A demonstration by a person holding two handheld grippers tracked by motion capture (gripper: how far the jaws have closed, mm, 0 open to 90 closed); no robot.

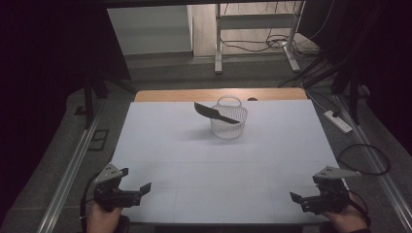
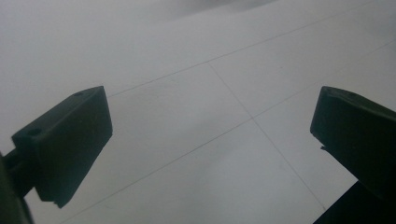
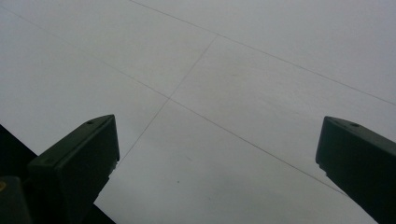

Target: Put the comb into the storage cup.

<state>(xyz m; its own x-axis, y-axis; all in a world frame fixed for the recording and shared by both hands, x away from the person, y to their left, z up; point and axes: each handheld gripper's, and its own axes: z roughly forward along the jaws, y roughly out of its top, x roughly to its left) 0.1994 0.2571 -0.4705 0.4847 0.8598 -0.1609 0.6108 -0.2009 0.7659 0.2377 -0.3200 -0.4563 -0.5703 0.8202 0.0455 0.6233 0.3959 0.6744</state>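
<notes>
Item one: my left gripper (image 1: 137, 179) sits at the table's (image 1: 160, 145) near left corner, jaws wide apart and empty; my right gripper (image 1: 306, 198) mirrors it at the near right, jaws likewise apart. Item two: a white basket (image 1: 229, 127) stands far centre, well apart from both, with a dark knife-shaped piece (image 1: 214, 113) lying tilted across its rim.

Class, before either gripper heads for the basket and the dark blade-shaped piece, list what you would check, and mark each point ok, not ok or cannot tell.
1. Left gripper open, holding nothing: ok.
2. Right gripper open, holding nothing: ok.
3. White mesh plastic basket upright: ok.
4. Dark blade-shaped piece resting across the basket rim, within sight: ok.
5. White table sheet bare between grippers and basket: ok.
6. Whether the piece sits steadily: cannot tell.
</notes>
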